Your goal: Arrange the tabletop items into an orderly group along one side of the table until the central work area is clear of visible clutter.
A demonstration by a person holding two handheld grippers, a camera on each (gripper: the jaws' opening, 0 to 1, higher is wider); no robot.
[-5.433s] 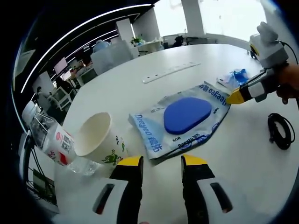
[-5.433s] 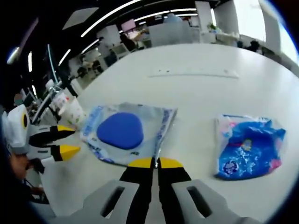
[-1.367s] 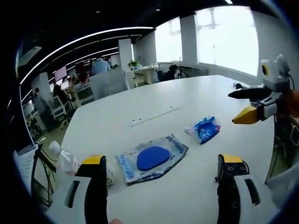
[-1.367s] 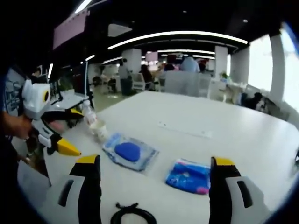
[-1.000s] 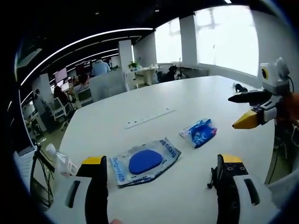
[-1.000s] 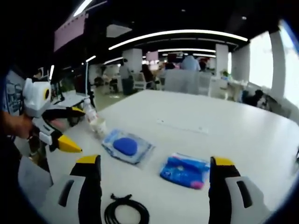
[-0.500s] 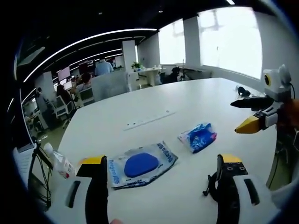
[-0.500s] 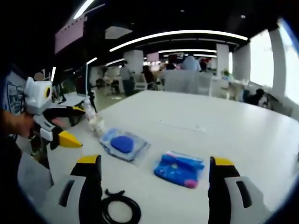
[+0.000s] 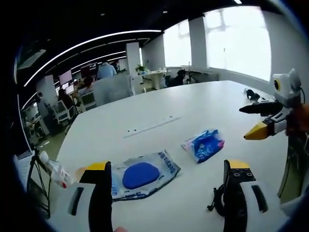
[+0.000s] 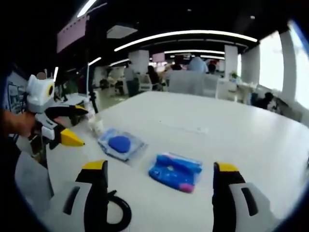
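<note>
A clear packet with a blue oval pad (image 9: 140, 174) (image 10: 119, 143) lies on the white table (image 9: 193, 104), and a crinkled blue snack packet (image 9: 203, 144) (image 10: 175, 171) lies to its right. Behind my left finger stand a plastic bottle (image 9: 53, 170) (image 10: 95, 124) and a paper cup (image 9: 79, 172). A black coiled cable (image 9: 217, 201) (image 10: 119, 211) lies close to both cameras. My left gripper (image 9: 167, 165) (image 10: 83, 126) is open and holds nothing. My right gripper (image 10: 159, 166) (image 9: 245, 123) is also open and holds nothing, above the table's right edge.
A flat white power strip (image 9: 145, 126) (image 10: 186, 127) lies across the table beyond the packets. Office desks, chairs and people fill the room behind. A hand (image 10: 12, 123) holds the left gripper near the table's edge.
Both grippers have drawn back from the pad packet, and the right one, shut before, now stands wide open. In the last second both views drifted, with the items sliding left in frame.
</note>
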